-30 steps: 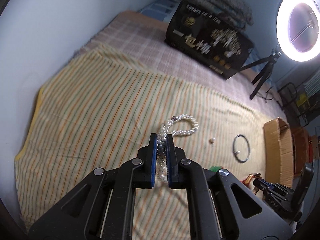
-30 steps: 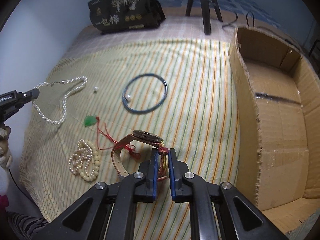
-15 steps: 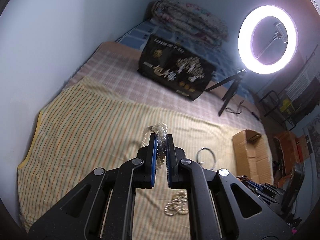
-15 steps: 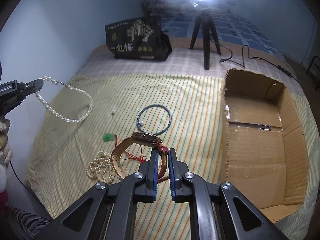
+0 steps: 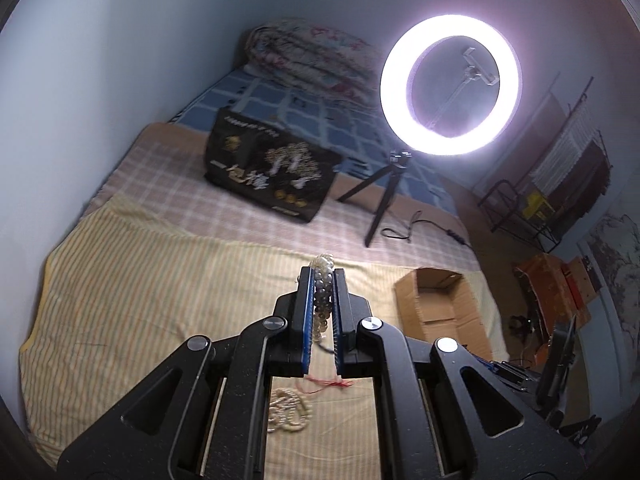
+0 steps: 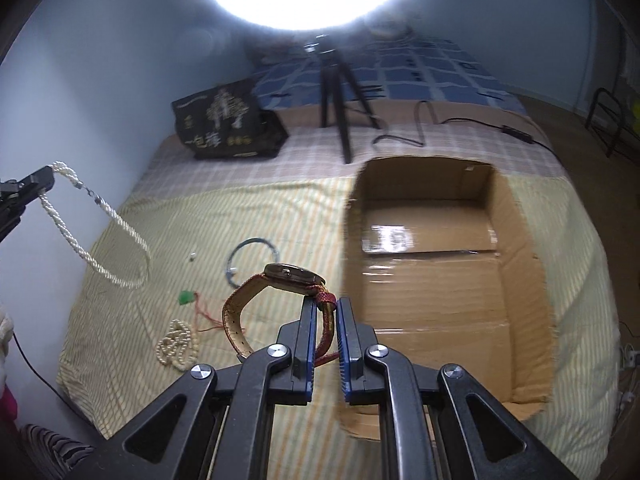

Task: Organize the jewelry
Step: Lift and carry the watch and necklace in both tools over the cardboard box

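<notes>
Left tongs [image 5: 321,280] gripped the necklace [image 6: 100,220] aloft; right tongs [image 6: 324,308] pinched the watch [image 6: 280,280] strap beside the box [image 6: 424,280]. Risk: the dangling loop could snag, the strap slip

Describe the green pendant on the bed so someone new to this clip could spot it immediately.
Start at the open cardboard box on the striped yellow sheet and look left, past the blue bangle. The green pendant lies there on the sheet, above the heaped pearl strand. It is the only green piece, a small stone trailing a thin red cord.
</notes>
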